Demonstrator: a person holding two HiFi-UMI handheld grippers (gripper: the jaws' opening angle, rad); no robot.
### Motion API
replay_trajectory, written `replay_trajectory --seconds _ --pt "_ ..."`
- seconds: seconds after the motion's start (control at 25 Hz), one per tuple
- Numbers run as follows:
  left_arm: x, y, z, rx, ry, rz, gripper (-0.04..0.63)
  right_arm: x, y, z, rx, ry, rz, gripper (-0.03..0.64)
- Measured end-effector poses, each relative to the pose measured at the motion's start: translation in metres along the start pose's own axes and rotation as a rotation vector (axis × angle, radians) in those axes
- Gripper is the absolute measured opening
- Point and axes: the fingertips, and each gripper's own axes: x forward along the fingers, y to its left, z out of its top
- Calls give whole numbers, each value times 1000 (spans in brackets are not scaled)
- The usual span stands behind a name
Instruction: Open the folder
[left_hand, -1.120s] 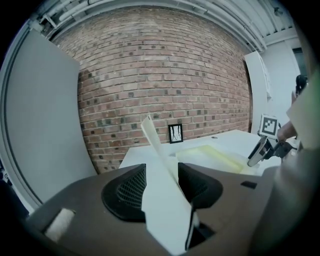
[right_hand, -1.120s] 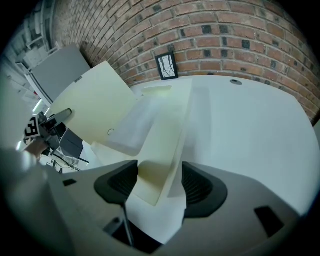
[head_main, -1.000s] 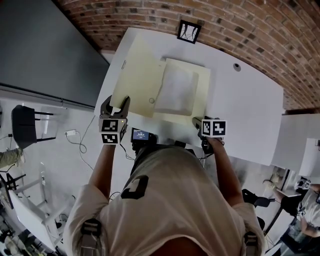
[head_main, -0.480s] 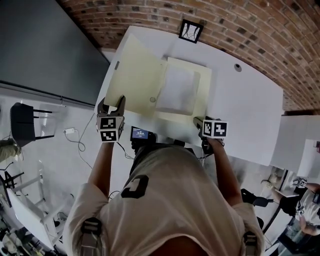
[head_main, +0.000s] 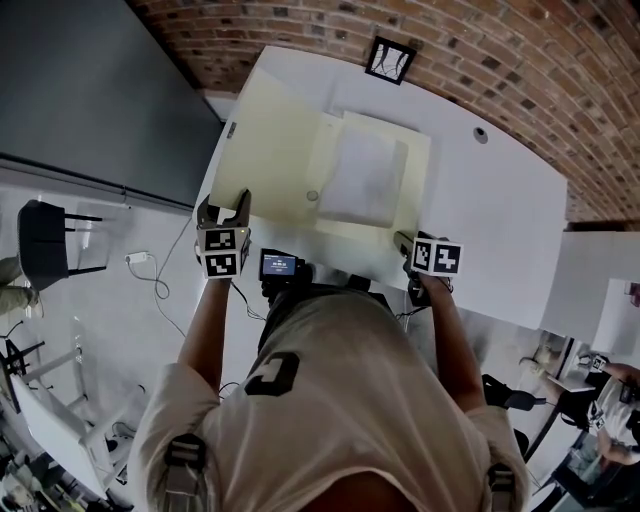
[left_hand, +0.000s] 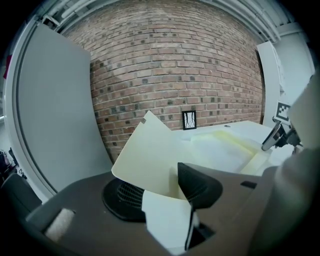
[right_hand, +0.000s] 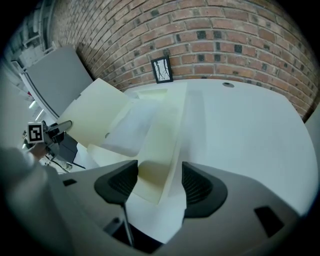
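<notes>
Brick wall (head_main: 560, 60) closes the far side, and in front of it stands a white table (head_main: 500, 220) with the cream folder (head_main: 420, 170) on its left half. It is already spread. Its cover (head_main: 270, 150) is swung out toward 9 o'clock, and a white sheet (head_main: 362, 178) lies bare on the inner panel.

The left gripper (head_main: 226, 208) is at the cover's near corner, at about 7 o'clock of the folder. Its jaws stand apart with the corner between them. I judge that the cover rests on a jaw rather than being pinched, so that it comes down gently. The right gripper (head_main: 407, 243) is at the 5 o'clock corner, its jaws also spread with the folder's edge between the pads but not squeezed – probably to keep the back panel from sliding.

Both forearms reach forward from the body. The left gripper tilts only mildly toward the table, while the right one points steeply down
</notes>
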Motion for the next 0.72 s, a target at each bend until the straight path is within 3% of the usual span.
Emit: replay_trajectory --seconds 0.72 --pt "16 22 -31 -25 37 -101 192 -7 1 -2 51 -83 -175 238"
